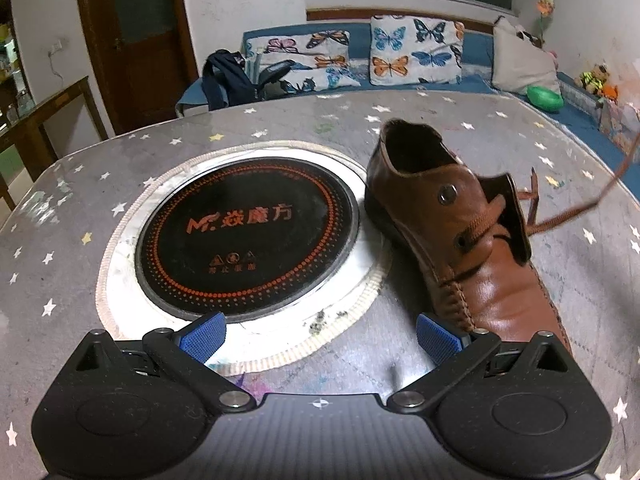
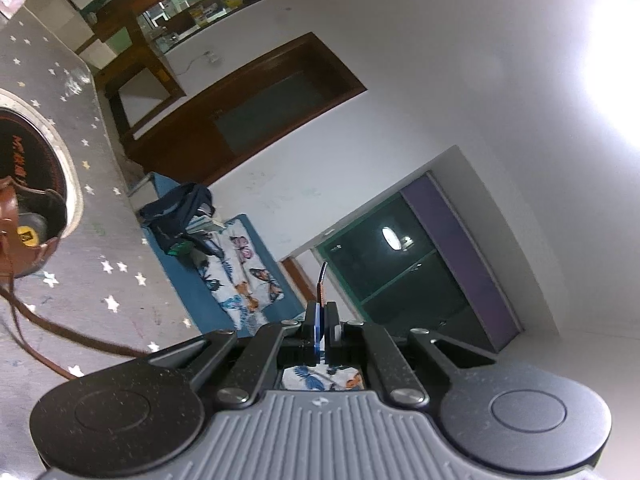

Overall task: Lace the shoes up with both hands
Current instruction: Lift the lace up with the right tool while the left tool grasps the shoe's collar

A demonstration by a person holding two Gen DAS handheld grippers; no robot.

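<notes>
while the left tongs (image 1: 320, 334) hang released beside a brown shoe (image 1: 456, 232) on the starry worktop (image 1: 72, 216), the right tongs (image 2: 320, 326), raised well away, pinch its lace (image 2: 321, 284) tip.

We list: shoe (image 1: 472, 248), glossy brown leather; lace (image 1: 568, 216), woven cloth; eyelet (image 1: 447, 195), metal; hob (image 1: 246, 232), glossy black glass; pads (image 1: 204, 336), ribbed blue.
</notes>
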